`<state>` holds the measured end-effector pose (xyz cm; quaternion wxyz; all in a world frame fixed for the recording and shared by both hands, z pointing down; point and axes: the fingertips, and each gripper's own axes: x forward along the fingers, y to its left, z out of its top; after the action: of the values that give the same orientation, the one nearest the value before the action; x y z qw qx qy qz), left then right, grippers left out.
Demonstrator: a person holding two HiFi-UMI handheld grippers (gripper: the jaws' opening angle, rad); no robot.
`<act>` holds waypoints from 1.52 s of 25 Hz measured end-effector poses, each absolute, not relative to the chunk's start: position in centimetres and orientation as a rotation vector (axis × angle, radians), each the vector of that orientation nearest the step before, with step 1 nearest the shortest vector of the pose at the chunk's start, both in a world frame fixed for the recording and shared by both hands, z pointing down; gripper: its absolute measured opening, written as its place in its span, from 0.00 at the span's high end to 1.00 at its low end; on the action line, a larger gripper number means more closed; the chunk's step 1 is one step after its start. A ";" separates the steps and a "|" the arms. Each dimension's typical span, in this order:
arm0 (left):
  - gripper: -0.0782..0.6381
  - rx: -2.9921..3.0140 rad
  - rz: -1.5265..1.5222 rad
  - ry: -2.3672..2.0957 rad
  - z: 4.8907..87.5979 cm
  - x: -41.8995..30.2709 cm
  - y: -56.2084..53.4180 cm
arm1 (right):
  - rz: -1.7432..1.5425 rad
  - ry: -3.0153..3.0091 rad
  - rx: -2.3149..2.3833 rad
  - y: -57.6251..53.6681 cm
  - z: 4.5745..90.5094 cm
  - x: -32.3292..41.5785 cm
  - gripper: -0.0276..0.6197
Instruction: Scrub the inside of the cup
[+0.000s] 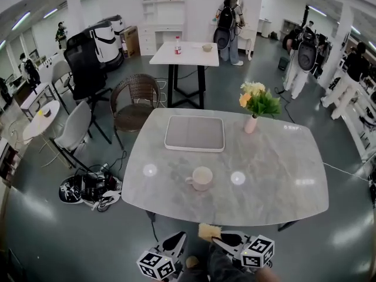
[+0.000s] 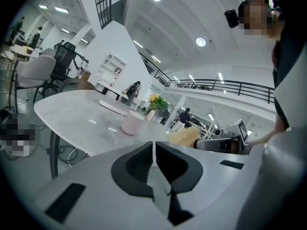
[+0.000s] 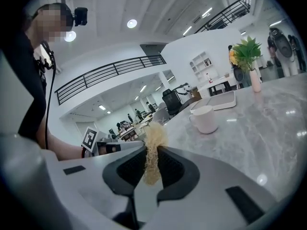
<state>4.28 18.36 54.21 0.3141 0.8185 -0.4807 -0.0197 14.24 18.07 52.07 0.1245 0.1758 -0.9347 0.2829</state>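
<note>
A pale pink cup (image 1: 201, 178) (image 2: 133, 123) (image 3: 205, 119) stands upright on the grey marble table (image 1: 276, 175), near its front middle, handle to the left. Both grippers hang below the table's front edge, apart from the cup. My right gripper (image 1: 216, 237) (image 3: 152, 164) is shut on a tan loofah sponge (image 1: 208, 232) (image 3: 153, 152) that sticks out between its pads; the sponge (image 2: 184, 137) also shows in the left gripper view. My left gripper (image 1: 181, 239) (image 2: 153, 155) is shut with nothing in it.
A white tray (image 1: 194, 133) lies at the table's far middle. A pink vase of flowers (image 1: 254, 107) stands to its right. A wicker chair (image 1: 134, 103) is at the far left corner. Cables and gear (image 1: 88, 188) lie on the floor left of the table.
</note>
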 end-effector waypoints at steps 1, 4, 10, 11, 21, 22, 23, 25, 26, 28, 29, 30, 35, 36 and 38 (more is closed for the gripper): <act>0.87 2.157 -0.048 -1.255 54.6 4.3 18.2 | 0.832 -2.720 0.512 17.9 52.2 14.1 0.86; 0.87 2.149 -0.045 -1.251 55.5 3.6 16.8 | 0.822 -2.724 0.498 16.4 52.3 13.3 0.86; 0.87 2.170 -0.025 -1.264 54.8 1.7 12.4 | 0.823 -2.752 0.428 11.5 52.5 10.3 0.86; 0.87 2.176 -0.015 -1.265 54.6 1.3 11.5 | 0.821 -2.761 0.413 10.7 52.3 9.6 0.86; 0.86 2.253 0.067 -1.214 54.1 0.4 2.2 | 0.795 -2.798 0.429 2.6 50.2 8.7 0.86; 0.85 2.258 0.087 -1.209 54.4 0.5 1.6 | 0.790 -2.796 0.430 1.9 50.0 9.0 0.86; 0.83 2.264 0.109 -1.199 54.7 0.6 1.2 | 0.779 -2.788 0.433 1.2 49.8 9.3 0.86; 0.78 2.280 0.156 -1.175 55.5 1.0 0.3 | 0.736 -2.753 0.447 -0.1 49.8 9.9 0.86; 0.76 2.289 0.183 -1.166 55.9 1.1 -0.1 | 0.710 -2.728 0.456 -0.8 50.0 10.2 0.86; 0.71 2.308 0.255 -1.152 56.8 1.2 -1.0 | 0.658 -2.670 0.467 -2.2 50.3 10.4 0.86; 0.69 2.319 0.302 -1.141 57.2 1.3 -1.2 | 0.636 -2.642 0.467 -2.6 50.4 10.3 0.86; 0.68 2.333 0.353 -1.125 57.6 1.3 -1.2 | 0.619 -2.614 0.464 -2.9 50.5 10.2 0.86; 0.64 2.399 0.546 -1.026 59.3 1.6 -2.2 | 0.492 -2.456 0.474 -4.4 51.6 9.7 0.86; 0.64 2.407 0.558 -1.008 59.5 1.5 -2.6 | 0.465 -2.432 0.482 -4.8 51.6 9.5 0.86; 0.64 2.427 0.580 -0.964 59.6 1.6 -3.2 | 0.428 -2.383 0.492 -5.4 51.8 9.1 0.86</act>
<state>1.61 -3.23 59.57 0.2310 0.8827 -0.3505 0.2111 9.13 -5.38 51.76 0.3293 0.1881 -0.9107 0.1636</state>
